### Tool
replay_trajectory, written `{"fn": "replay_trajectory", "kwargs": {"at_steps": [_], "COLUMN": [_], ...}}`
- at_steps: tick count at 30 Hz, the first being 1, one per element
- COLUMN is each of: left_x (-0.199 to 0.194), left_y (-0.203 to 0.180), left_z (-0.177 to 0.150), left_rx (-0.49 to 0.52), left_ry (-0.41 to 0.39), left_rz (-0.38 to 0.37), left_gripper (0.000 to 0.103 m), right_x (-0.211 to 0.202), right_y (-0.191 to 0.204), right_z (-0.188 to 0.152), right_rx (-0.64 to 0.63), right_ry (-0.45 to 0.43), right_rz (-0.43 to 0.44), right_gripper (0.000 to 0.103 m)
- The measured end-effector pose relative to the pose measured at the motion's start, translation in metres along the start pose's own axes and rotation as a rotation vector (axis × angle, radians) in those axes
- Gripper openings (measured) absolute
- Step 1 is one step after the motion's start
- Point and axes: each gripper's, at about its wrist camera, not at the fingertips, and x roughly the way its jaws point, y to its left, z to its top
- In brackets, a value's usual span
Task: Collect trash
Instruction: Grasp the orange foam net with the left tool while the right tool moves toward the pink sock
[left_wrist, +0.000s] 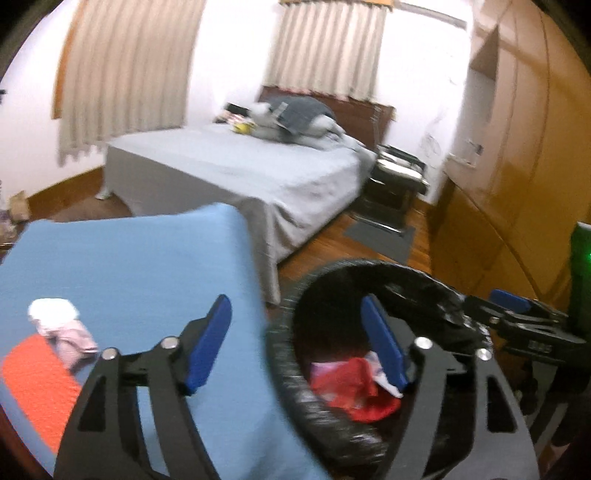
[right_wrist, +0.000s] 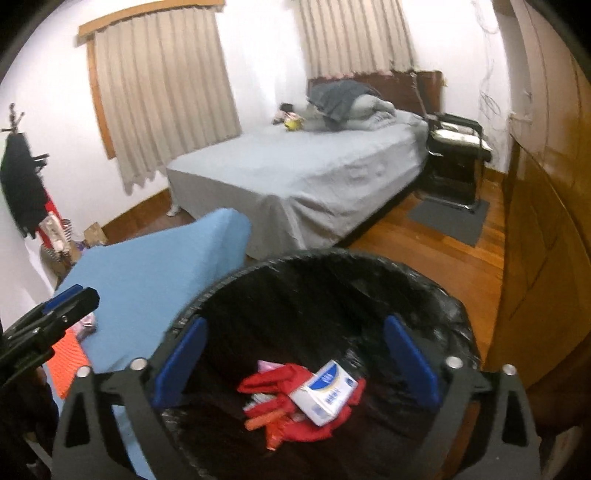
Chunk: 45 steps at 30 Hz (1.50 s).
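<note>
A round bin lined with a black bag (right_wrist: 332, 258) stands beside a table under a blue cloth (right_wrist: 155, 280). In the bin lie red wrappers (right_wrist: 280, 384) and a white and blue box (right_wrist: 325, 391). My right gripper (right_wrist: 295, 321) hangs open over the bin's mouth, nothing between its fingers. My left gripper (left_wrist: 293, 306) is open too, straddling the bin's rim (left_wrist: 288, 369) and the table's edge, holding nothing. On the blue cloth at the left lie a crumpled white tissue (left_wrist: 53, 310), a pink scrap (left_wrist: 70, 339) and an orange ribbed piece (left_wrist: 37, 380).
A bed with a grey sheet (right_wrist: 295, 177) fills the middle of the room, bedding piled at its head. A black chair (right_wrist: 458, 155) and a grey mat (right_wrist: 450, 218) sit on the wooden floor. A wooden wardrobe (right_wrist: 546, 221) lines the right side.
</note>
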Motion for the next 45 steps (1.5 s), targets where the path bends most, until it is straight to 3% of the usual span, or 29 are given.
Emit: {"fn": "replay_trajectory", "kwargs": {"at_steps": [6,15,22,28,45], "left_x": [-0.029,-0.064,-0.082,-0.089,-0.061], "left_y": [0.044,0.116,0.158,0.181,0.184], "left_z": [-0.001,-0.017,-0.03,-0.049,-0.081], "left_rx": [-0.036,-0.109,-0.154,-0.21,-0.28], "left_ry": [-0.03,-0.028,-0.015,0.016,0.15], "left_rz": [0.127,0.304,0.397,0.435,0.421], "left_gripper": [0.081,0.082,0.081,0.08,0.07], "right_x": [0.006,0.027,0.054,0.07,0.093], "right_y": [0.044,0.122,0.18,0.209,0.213], "right_z": [0.007,0.0,-0.014,-0.026,-0.055], "right_rx": [-0.052,-0.139,-0.186,-0.22,-0.239], "right_ry": [-0.01,-0.013,0.013,0.033,0.109], "right_rz": [0.087,0.212,0.296,0.32,0.321], "right_gripper": [0.097,0.097,0.097,0.097,0.097]}}
